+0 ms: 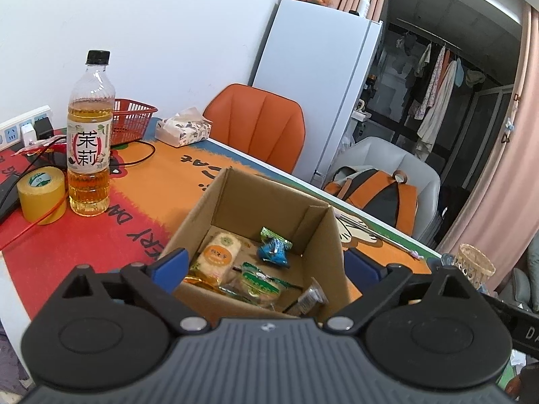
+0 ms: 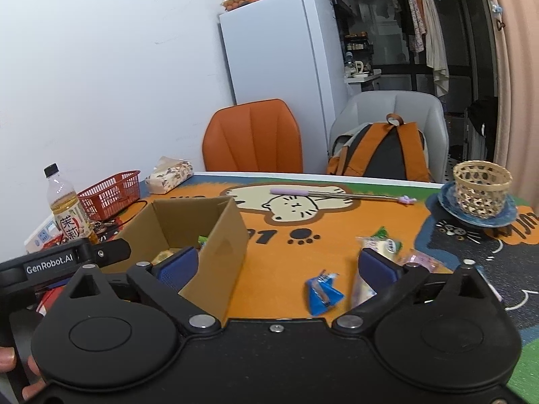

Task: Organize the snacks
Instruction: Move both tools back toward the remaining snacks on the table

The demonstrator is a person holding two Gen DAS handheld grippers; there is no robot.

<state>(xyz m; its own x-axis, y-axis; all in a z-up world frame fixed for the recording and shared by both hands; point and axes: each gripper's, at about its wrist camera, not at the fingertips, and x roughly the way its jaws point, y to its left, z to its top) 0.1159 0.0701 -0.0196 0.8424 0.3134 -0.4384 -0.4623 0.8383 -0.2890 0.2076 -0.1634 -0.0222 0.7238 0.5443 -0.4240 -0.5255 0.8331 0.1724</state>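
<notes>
- Your left gripper (image 1: pixel 266 262) is spread wide and empty, straddling the cardboard box (image 1: pixel 323 235) with several snacks inside.
- Your right gripper (image 2: pixel 276 266) is wide and empty too.
- Likely next step: the blue packet (image 2: pixel 321 291), just ahead between its fingers; close on it, then carry it left to the box.

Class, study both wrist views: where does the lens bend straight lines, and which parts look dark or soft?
Left wrist view: the fridge leans and bows, the balcony behind is dark, the cardboard box is sharp. Right wrist view: the table edge curves slightly, the blue snack packet looks soft.
</notes>
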